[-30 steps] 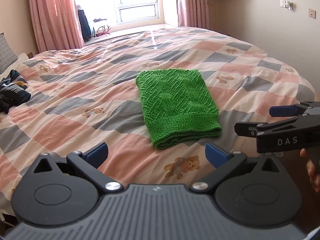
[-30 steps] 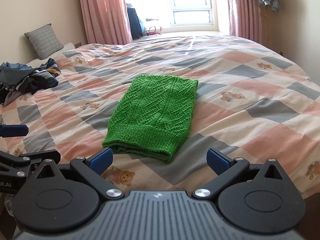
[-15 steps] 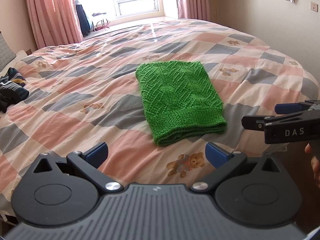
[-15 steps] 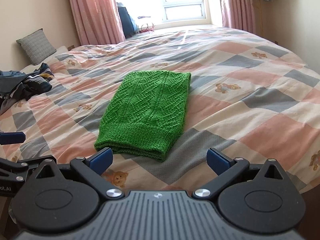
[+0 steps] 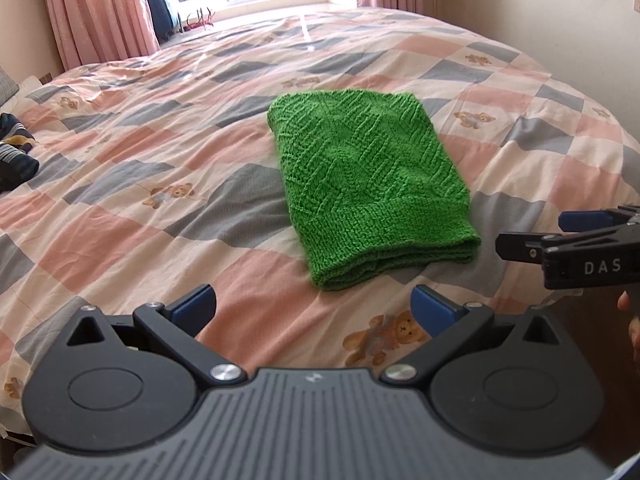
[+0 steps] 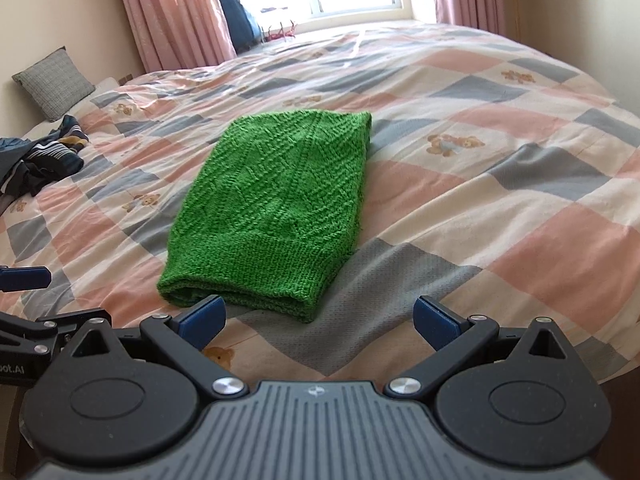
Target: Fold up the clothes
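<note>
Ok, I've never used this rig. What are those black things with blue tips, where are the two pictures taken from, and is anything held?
They are two hand-held grippers, each carrying a camera that looks out along its fingers. One picture is from the left gripper, with the right one showing at its edge; the other is from the right gripper. Both stand open and hold nothing. On the patchwork bed lies a folded green knitted sweater, with a heap of dark clothes and a grey cushion off to the left.
</note>
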